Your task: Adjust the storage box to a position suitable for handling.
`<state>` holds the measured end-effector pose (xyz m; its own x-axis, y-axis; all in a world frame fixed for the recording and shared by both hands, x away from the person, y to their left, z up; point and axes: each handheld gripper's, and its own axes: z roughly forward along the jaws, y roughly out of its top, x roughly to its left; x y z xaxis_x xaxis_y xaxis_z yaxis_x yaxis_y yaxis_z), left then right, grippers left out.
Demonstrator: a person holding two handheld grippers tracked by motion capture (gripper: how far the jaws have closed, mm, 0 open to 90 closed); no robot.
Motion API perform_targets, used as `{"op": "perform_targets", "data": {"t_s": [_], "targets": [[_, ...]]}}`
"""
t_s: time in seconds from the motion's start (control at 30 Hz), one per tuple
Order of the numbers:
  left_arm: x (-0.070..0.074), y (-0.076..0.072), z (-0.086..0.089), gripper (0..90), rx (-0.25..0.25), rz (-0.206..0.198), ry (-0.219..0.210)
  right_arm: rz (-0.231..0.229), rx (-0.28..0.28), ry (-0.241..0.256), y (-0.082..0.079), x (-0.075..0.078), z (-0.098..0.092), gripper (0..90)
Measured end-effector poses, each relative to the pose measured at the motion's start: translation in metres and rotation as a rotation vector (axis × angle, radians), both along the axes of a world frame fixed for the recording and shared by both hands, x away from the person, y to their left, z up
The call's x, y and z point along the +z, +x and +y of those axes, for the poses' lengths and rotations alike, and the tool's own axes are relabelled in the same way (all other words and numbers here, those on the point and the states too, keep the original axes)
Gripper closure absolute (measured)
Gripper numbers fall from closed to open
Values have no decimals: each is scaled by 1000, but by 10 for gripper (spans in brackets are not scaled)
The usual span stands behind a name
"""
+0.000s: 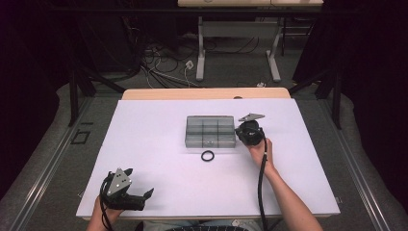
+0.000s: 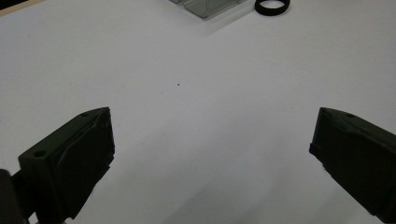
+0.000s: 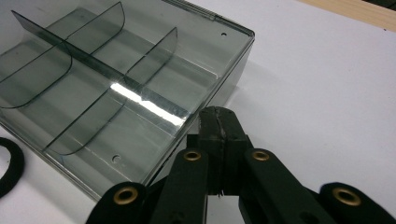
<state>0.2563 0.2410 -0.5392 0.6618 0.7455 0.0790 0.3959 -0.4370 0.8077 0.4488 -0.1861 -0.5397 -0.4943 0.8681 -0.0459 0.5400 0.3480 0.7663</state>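
Note:
A clear plastic compartment box (image 1: 210, 143) lies at the table's middle; its dividers (image 3: 140, 70) show empty cells. In front of the box lies a black ring (image 1: 208, 156), also seen in the left gripper view (image 2: 272, 6) and the right gripper view (image 3: 7, 163). My right gripper (image 1: 238, 131) is shut at the box's right side; its tips (image 3: 219, 121) rest against the side wall with nothing seen between them. My left gripper (image 1: 140, 182) stands open near the front left edge, its jaws (image 2: 212, 144) wide apart over bare white table.
The white table top (image 1: 159, 159) ends in a wooden strip (image 1: 207, 93) at the far side. Beyond it are a desk's legs and cables on the floor. A corner of the box (image 2: 205, 5) shows far ahead of the left gripper.

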Motion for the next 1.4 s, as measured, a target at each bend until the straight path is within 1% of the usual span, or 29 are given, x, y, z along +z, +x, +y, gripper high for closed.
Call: {"op": "perform_targets", "data": {"t_s": [0.07, 0.2, 0.43, 0.53, 0.57, 0.63, 0.67, 0.77, 0.83, 0.97, 1.07, 1.13, 1.4], "targets": [[-1, 0, -1, 0, 3, -5, -5, 4, -5, 5, 0, 0, 1, 900], [-1, 0, -1, 0, 2, -5, -2, -7, 5, 0, 1, -1, 2, 900], [-1, 0, -1, 0, 2, -4, -1, -1, -1, 9, 0, -1, 6, 900], [-1, 0, -1, 0, 2, -5, -1, -10, 8, -1, 1, -1, 6, 900], [-1, 0, -1, 0, 2, -5, -1, -7, 7, 2, 0, -1, 7, 900], [-1, 0, -1, 0, 1, -5, -1, -16, 5, 10, 1, -2, 8, 900], [-1, 0, -1, 0, 1, -4, -1, -12, 10, 0, 0, -1, 8, 900], [-1, 1, -1, 0, -2, -5, 1, -14, 15, -1, 1, -1, 9, 900], [-1, 0, -1, 0, 2, -4, 0, -11, 13, 5, 0, -2, 10, 900], [-1, 0, -1, 0, 1, -3, -3, -18, 16, 0, 0, -2, 12, 900], [-1, 0, -1, 0, 1, -5, 1, -14, 12, 3, 0, -2, 13, 900], [-1, 0, -1, 0, 1, -5, 0, -19, 20, -3, 0, -2, 13, 900], [-1, 0, -1, 0, 0, -4, 0, -19, 16, 1, 0, -2, 14, 900]]}}
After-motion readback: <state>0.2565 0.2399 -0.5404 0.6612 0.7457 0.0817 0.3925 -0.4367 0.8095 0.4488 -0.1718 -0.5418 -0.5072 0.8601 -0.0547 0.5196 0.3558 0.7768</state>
